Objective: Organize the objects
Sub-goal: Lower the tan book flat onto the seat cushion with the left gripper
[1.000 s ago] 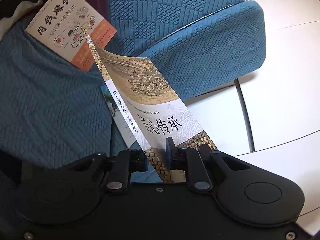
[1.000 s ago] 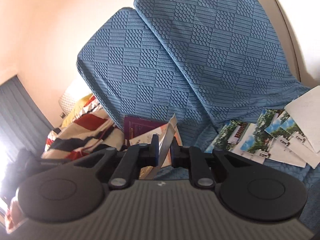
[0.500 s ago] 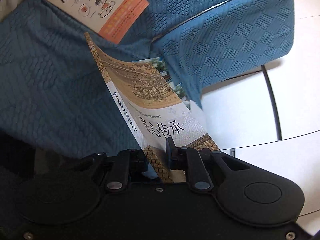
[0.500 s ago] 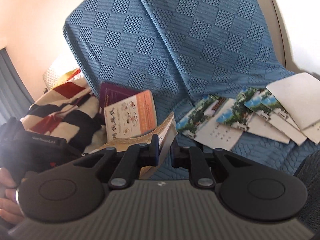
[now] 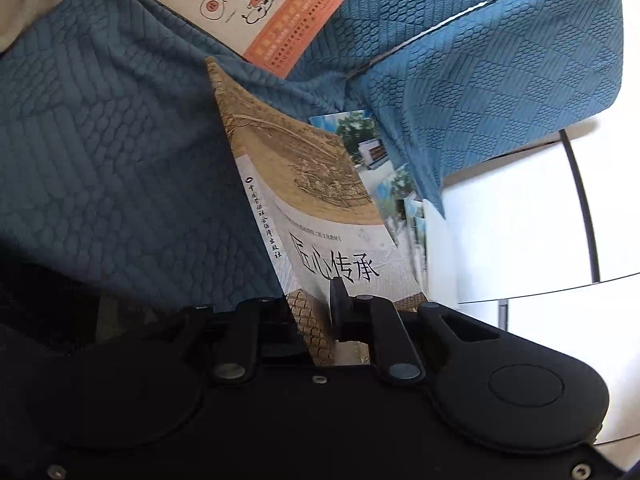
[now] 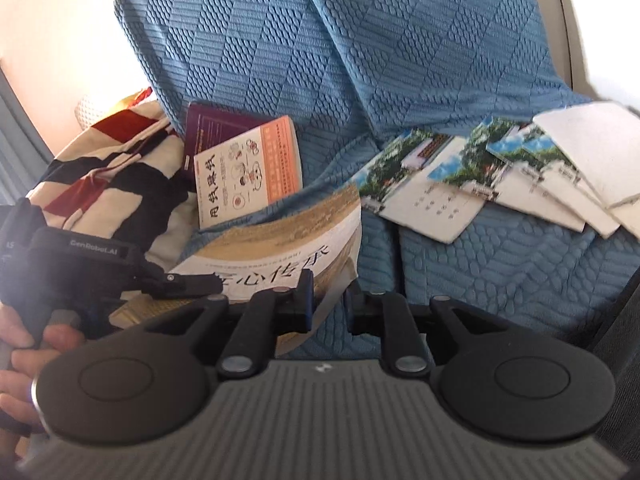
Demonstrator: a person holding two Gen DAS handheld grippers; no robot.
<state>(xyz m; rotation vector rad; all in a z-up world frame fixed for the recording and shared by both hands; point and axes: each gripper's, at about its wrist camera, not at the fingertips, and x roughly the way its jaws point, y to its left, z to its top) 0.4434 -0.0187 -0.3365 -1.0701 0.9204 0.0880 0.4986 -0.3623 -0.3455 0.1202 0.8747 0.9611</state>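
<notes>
1. left wrist view: left gripper point(image 5: 316, 316) clamped on lower edge of tan book point(image 5: 316, 216), jaws closing, book between them. book stands tilted on edge, spine to the left, above the blue textured sofa cover point(image 5: 112, 152).
2. same view, surface: orange-white book point(image 5: 256, 4) lies flat on the cover near the top; photo cards point(image 5: 368, 148) just behind the tan book's far edge. sofa cushion point(image 5: 500, 80) at upper right.
3. same view, room: white tiled floor point(image 5: 512, 220) w/ dark grout lines at right, brightly lit.
4. right wrist view: right gripper point(image 6: 328, 300) jaws opening; corner of tan book point(image 6: 280, 248) lies by the left finger, not pressed from both sides. left gripper point(image 6: 180, 282) bites the book's left edge; a hand point(image 6: 36, 352) holds that tool at far left.
5. same view, surface: orange-white book point(image 6: 248, 168) leans on a purple book point(image 6: 216, 128) against the backrest point(image 6: 320, 40); photo cards point(image 6: 460, 176) fanned out on the seat at right. striped blanket point(image 6: 112, 168) bunched at left.
6. same view, room: pale wall point(image 6: 60, 20) upper left, glare strong.
</notes>
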